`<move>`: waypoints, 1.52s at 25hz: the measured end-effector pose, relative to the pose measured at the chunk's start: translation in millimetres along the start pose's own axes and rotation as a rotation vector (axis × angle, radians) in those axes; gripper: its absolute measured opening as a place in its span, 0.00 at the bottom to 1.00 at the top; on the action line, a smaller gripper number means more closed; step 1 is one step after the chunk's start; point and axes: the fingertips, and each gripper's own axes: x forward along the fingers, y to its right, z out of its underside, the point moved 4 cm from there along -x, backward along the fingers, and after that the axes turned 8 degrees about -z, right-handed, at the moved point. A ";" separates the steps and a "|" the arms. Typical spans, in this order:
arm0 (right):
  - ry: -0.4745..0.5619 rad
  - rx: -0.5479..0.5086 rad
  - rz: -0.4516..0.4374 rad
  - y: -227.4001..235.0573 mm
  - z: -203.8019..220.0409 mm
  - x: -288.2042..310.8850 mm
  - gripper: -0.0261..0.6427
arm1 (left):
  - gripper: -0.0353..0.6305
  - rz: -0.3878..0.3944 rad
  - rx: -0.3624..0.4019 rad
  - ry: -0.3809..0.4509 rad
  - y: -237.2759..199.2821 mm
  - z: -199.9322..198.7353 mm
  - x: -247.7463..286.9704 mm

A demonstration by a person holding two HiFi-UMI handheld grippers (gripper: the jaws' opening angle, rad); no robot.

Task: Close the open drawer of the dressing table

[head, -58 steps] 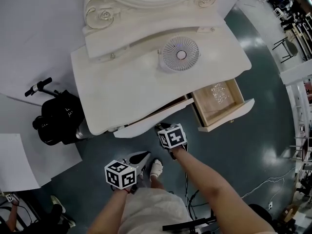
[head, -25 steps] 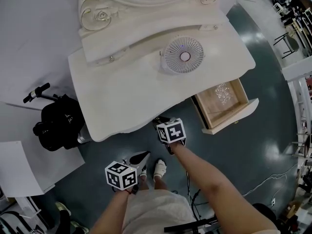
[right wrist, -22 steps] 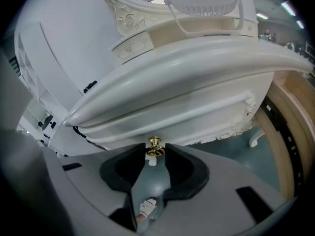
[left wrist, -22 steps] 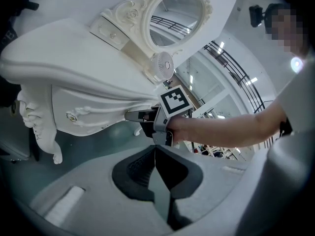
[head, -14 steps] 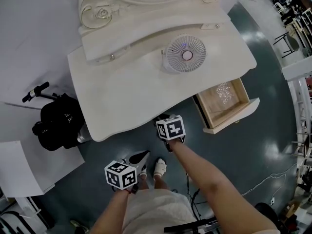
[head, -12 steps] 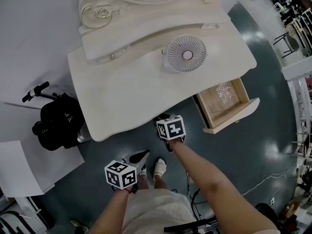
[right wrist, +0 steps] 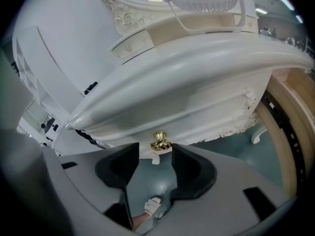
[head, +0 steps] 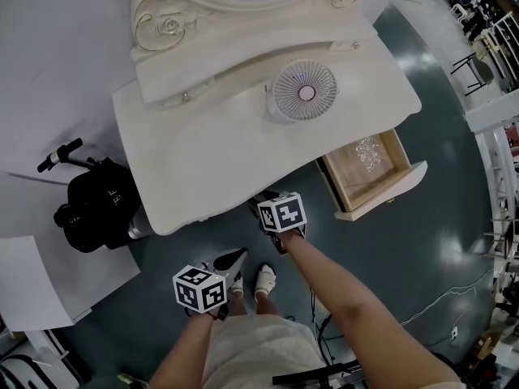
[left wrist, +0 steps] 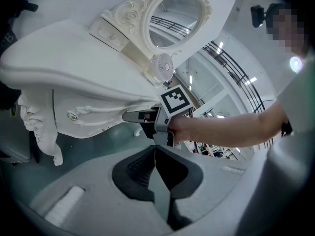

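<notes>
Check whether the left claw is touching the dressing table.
Apart. The left gripper view shows the shut left claw over floor, with the dressing table well beyond its tips; the head view shows the same gap.

The left gripper (left wrist: 155,150), jaws pressed together on nothing, hangs low on a bare forearm, while the right gripper (right wrist: 155,150), tilted steeply down, is opening its jaws either side of a brass knob (right wrist: 160,141), pads clear of it.
</notes>
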 end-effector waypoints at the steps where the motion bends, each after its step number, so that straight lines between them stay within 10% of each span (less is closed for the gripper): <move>1: 0.000 0.004 0.003 -0.8 0.8 -1.9 0.36 | 0.07 0.000 0.001 0.001 0.7 -0.9 -0.3; 17: 0.026 0.036 -0.022 -20.6 28.4 -68.3 0.34 | 0.07 0.013 0.057 0.005 19.8 -6.2 -19.5; 38: 0.245 0.041 -0.149 -93.0 69.5 -208.9 0.07 | 0.07 0.071 0.151 0.011 76.2 5.5 -60.8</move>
